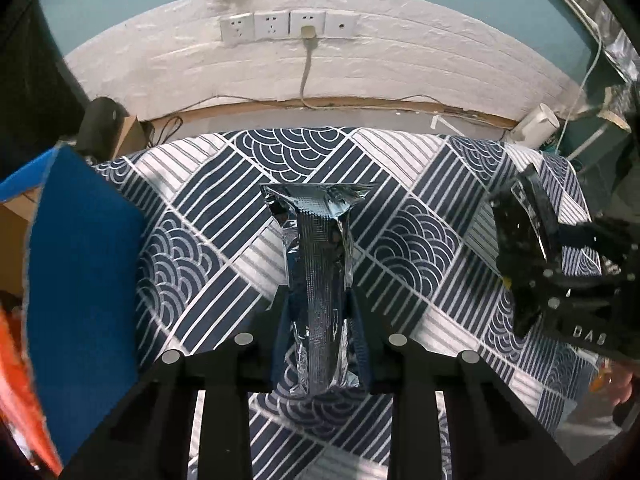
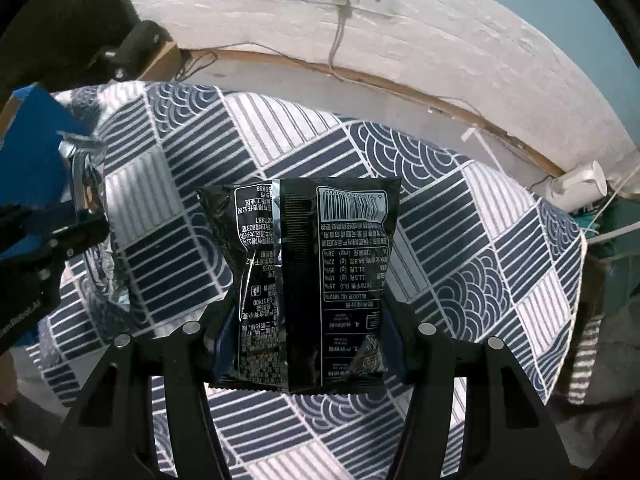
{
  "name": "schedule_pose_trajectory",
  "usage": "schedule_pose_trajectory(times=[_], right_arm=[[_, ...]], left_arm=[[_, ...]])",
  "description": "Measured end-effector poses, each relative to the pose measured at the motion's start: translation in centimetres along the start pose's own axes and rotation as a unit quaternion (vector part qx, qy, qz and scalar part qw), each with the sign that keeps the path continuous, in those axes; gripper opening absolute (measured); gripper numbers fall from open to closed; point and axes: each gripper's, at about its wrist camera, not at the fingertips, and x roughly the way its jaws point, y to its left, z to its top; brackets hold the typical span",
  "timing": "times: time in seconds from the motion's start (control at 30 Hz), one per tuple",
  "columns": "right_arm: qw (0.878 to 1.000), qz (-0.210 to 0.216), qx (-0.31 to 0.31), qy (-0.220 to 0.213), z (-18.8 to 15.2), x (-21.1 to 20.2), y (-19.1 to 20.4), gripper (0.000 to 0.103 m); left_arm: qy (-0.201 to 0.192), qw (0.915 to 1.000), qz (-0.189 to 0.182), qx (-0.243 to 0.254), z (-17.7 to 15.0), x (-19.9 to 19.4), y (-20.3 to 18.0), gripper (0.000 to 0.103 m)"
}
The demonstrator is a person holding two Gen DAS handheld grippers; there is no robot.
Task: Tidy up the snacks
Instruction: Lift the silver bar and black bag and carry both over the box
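A crinkled silver foil snack packet (image 1: 320, 248) hangs above the patterned tablecloth (image 1: 420, 220), and my left gripper (image 1: 320, 300) is shut on its lower part. In the right wrist view the same packet (image 2: 86, 168) shows at the left edge. My right gripper (image 2: 306, 320) is shut on a black snack bag (image 2: 312, 260), its printed back with a barcode facing the camera. That bag (image 1: 520, 232) also appears at the right of the left wrist view. Both packets are lifted off the cloth.
A blue box (image 1: 80, 260) stands at the table's left edge, with something orange (image 1: 16, 380) beside it. A white cup (image 1: 536, 124) lies beyond the far right corner. Wall sockets (image 1: 288, 26) and cables run behind. A hand (image 1: 620, 384) shows at the right.
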Motion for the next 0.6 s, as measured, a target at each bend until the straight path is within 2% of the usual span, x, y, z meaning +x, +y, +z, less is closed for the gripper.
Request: schedule_pose_trajectory(times=[0.6], right_arm=[[0.998,0.027,-0.048,-0.043,0.5,-6.7,5.6,0.059]], left_arm=[[-0.053,0.9984,0.004,0.02,-3.4,-9.1,3.3,0.029]])
